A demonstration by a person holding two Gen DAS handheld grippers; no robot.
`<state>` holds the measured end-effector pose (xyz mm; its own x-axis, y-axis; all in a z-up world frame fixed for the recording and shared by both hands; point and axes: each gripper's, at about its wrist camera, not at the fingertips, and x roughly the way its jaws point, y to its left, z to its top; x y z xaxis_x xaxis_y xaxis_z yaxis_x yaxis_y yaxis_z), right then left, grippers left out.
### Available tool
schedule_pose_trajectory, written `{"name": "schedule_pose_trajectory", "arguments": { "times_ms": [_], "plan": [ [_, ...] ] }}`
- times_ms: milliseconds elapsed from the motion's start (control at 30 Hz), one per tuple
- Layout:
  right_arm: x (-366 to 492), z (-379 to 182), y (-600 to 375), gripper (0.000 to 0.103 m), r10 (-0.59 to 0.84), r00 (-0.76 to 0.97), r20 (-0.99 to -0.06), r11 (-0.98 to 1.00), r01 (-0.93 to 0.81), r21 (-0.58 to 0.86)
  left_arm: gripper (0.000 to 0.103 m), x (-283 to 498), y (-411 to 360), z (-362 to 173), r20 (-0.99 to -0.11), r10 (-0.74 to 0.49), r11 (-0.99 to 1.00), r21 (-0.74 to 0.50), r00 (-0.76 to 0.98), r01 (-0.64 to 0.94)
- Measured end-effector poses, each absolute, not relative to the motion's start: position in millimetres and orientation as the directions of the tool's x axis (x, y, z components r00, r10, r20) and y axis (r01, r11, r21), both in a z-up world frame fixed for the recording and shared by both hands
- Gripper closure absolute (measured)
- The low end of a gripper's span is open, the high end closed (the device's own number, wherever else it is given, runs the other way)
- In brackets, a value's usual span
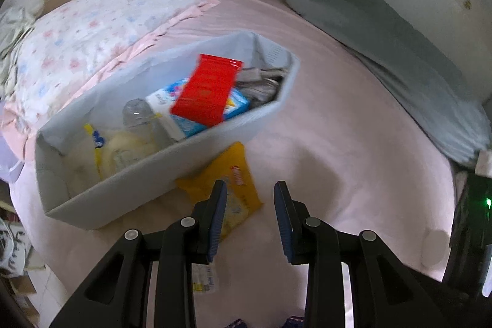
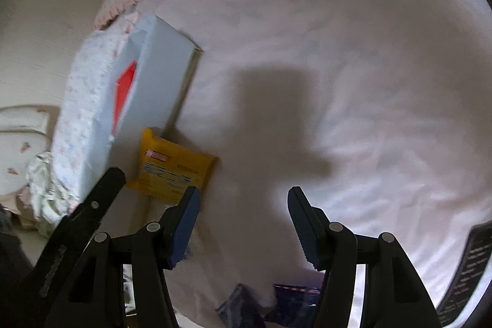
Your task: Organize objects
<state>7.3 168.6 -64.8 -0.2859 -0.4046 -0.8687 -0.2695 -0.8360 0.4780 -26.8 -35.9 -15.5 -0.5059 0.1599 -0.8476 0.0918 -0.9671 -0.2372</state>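
Observation:
A grey fabric storage bin (image 1: 129,174) lies on the pink bed. It holds a red packet (image 1: 206,88), a blue and white box (image 1: 184,109), a clear bottle (image 1: 138,116) and other items. A yellow packet (image 1: 236,174) lies on the sheet against the bin's near wall. My left gripper (image 1: 250,189) is open and empty, just above the yellow packet's right edge. In the right wrist view the bin (image 2: 160,76) and yellow packet (image 2: 172,171) sit at left. My right gripper (image 2: 243,195) is open and empty over bare sheet, right of the packet.
A floral pillow (image 1: 101,29) lies behind the bin and a grey-green bolster (image 1: 384,45) runs along the wall at right. Small dark blue packets (image 2: 276,303) lie under the right gripper. A small white packet (image 1: 204,278) lies under the left gripper. The bed edge drops off at left.

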Motion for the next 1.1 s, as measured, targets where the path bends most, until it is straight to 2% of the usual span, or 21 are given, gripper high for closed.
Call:
{"name": "schedule_pose_trajectory", "arguments": {
  "times_ms": [167,267,333,433,567,667,833,933,1100],
  "plan": [
    [-11.2,-67.7,148.0,0.044,-0.501,-0.318,-0.805,-0.791,-0.209,0.575,0.071,-23.7,-64.9,-7.7,-0.834,0.099,-0.955,-0.233,-0.543,0.183],
    [-29.4,-79.8,132.6,0.044,-0.536,-0.305,-0.787,-0.76,-0.232,0.607,0.071,-23.1,-76.4,-6.8,-0.829,0.059,-0.951,-0.216,-0.556,0.221],
    [-39.8,-90.2,125.9,0.044,-0.599,-0.298,-0.743,-0.696,-0.267,0.667,0.071,-24.7,-83.2,-8.3,-0.832,0.051,-0.949,-0.213,-0.553,0.233],
    [-52.9,-92.5,113.4,0.044,-0.632,-0.28,-0.723,-0.69,-0.222,0.689,0.071,-26.8,-93.5,-11.3,-0.834,0.043,-0.943,-0.215,-0.549,0.252],
    [-50.0,-78.1,104.4,0.044,-0.547,-0.337,-0.766,-0.798,-0.068,0.599,0.071,-26.1,-111.3,-12.9,-0.832,0.04,-0.926,-0.239,-0.554,0.292],
    [-36.0,-65.2,88.9,0.044,-0.449,-0.428,-0.784,-0.89,0.137,0.435,0.071,-25.7,-120.2,-16.1,-0.831,0.051,-0.911,-0.265,-0.553,0.315],
    [-13.3,-68.7,59.3,0.044,-0.504,-0.476,-0.721,-0.847,0.437,0.304,0.071,-29.0,-121.2,-22.7,-0.832,0.068,-0.913,-0.274,-0.551,0.301],
    [-10.0,-80.0,46.1,0.044,-0.481,-0.458,-0.747,-0.827,0.52,0.214,0.071,-28.4,-124.4,-19.4,-0.819,0.064,-0.92,-0.27,-0.57,0.285],
    [-13.5,-93.4,34.4,0.044,-0.449,-0.436,-0.78,-0.824,0.54,0.172,0.071,-28.0,-131.2,-17.0,-0.81,0.043,-0.927,-0.25,-0.584,0.279]
  ]
}}
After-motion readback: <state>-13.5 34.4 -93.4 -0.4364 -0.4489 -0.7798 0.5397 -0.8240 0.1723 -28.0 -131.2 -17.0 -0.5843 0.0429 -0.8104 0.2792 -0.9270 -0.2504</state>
